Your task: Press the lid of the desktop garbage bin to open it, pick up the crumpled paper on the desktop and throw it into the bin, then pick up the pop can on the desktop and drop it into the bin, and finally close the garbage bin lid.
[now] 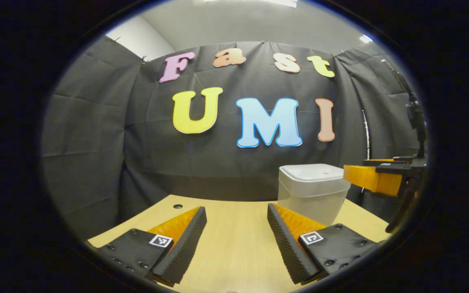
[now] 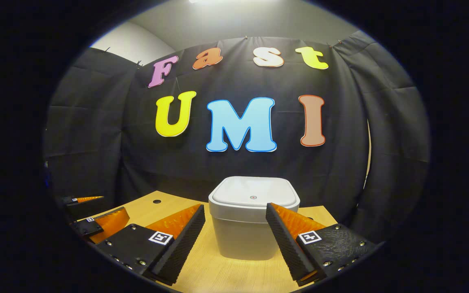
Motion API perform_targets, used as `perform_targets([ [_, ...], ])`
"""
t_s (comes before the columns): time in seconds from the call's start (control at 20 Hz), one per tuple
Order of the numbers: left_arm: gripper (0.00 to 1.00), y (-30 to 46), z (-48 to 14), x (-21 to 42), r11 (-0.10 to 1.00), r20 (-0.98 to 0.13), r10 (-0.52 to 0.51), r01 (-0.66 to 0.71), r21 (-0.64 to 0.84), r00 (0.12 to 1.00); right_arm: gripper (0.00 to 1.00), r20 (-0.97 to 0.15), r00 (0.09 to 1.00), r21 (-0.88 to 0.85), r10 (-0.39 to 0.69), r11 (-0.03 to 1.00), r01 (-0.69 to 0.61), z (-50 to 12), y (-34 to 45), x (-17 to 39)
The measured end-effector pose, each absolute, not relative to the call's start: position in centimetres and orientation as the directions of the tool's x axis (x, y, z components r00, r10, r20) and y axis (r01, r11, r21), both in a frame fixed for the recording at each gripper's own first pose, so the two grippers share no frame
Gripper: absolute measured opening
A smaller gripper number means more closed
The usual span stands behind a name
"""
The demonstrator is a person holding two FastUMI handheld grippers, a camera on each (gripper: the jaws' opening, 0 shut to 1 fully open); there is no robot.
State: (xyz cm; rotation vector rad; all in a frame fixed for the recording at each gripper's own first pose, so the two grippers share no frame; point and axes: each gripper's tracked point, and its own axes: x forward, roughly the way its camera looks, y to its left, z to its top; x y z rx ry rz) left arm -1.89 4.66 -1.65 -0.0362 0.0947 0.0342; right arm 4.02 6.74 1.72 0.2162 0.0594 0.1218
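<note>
Your right gripper (image 2: 235, 234) is the one lined up here; the pale grey square plastic bin (image 2: 247, 232) sits dead ahead between its spread fingers, white lid (image 2: 254, 196) down; your left gripper (image 1: 236, 240), fingers also spread and holding nothing, has the bin off to its right on the wooden desktop (image 1: 234, 252), so I'd press with the right.
</note>
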Motion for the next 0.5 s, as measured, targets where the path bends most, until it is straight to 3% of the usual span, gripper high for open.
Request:
perform_targets([
  [0.5, 1.0, 6.3, -3.1, -0.2, 0.998, -0.093, -0.057, 0.055, -0.025, 0.994, 0.96, -0.086, 0.996, 0.235, 0.039, 0.972, -0.018, 0.6, 6.9, 1.8],
])
